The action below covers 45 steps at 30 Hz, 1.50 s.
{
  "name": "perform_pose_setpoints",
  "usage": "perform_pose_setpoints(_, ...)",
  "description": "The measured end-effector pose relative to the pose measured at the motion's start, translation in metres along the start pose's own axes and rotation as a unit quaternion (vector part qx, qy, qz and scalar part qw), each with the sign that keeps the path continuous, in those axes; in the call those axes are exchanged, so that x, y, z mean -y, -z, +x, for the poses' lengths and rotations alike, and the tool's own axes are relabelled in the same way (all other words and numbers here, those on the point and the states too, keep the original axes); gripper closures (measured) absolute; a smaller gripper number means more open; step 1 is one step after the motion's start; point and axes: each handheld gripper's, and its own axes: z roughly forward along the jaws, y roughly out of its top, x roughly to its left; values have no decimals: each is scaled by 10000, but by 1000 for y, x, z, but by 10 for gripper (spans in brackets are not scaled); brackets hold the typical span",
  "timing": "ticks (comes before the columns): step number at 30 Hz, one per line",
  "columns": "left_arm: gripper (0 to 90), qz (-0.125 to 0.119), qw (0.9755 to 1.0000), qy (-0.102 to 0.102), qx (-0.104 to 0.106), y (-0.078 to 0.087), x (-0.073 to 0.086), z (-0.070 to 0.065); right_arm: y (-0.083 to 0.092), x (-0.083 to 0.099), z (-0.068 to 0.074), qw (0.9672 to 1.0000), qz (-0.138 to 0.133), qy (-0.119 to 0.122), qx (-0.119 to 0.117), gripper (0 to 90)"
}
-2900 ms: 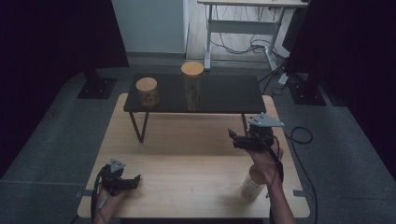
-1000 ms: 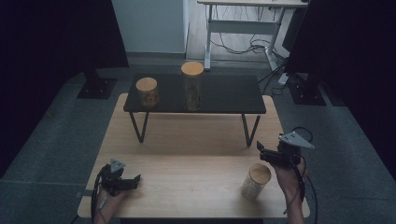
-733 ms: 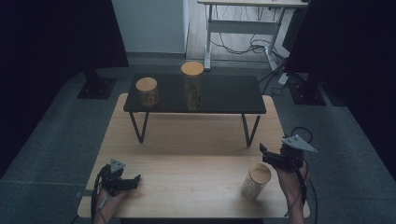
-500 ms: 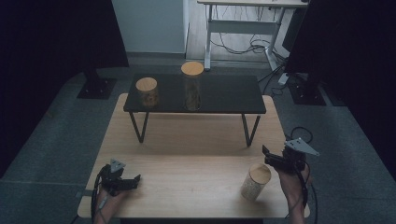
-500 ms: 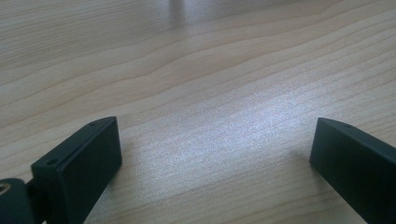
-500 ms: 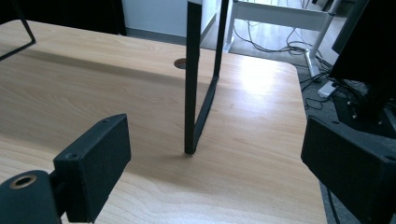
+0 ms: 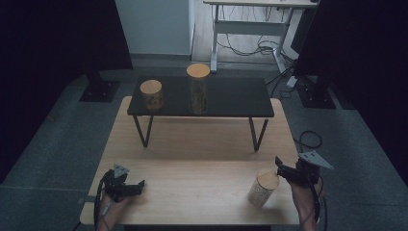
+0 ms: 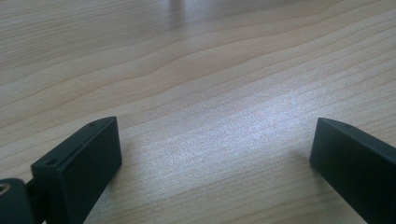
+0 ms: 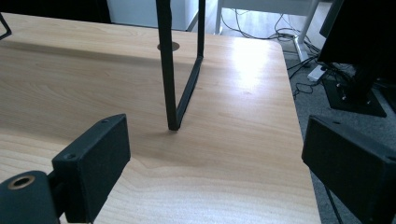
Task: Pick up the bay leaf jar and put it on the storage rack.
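High view, counter: a pale wooden counter carries a low black shelf on thin metal legs toward its far side.
High view, jars on the shelf: a short cork-lidded jar stands at the left, a taller cork-lidded jar just right of it, apart from each other.
High view, near jar: a third cork-lidded jar stands on the counter near its front right corner.
High view, right tool: the right tool sits just right of the near jar's lid, close to it; whether they touch cannot be told.
High view, left tool: the left tool rests low at the front left corner, well apart from all jars.
Left gripper view: jaws spread wide over bare wood grain, nothing between them.
Right gripper view: jaws stand wide and have just been opening a little; nothing lies between them, and a black shelf leg rises beyond on the counter.
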Motion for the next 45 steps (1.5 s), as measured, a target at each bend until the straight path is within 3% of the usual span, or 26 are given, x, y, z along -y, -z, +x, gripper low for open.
perform_pose_setpoints(9, 18, -5, 10000, 5, -1, 0, 0, 0, 3, 13, -6, 9999, 4, -104, 114, 72)
perform_pose_setpoints(26, 17, -4, 10000, 5, -3, 0, 0, 0, 4, 34, -11, 9994, 156, -36, 299, 73)
perform_pose_setpoints(45, 17, -4, 10000, 5, -2, 0, 0, 0, 4, 56, -9, 9993, 218, -45, 300, 73)
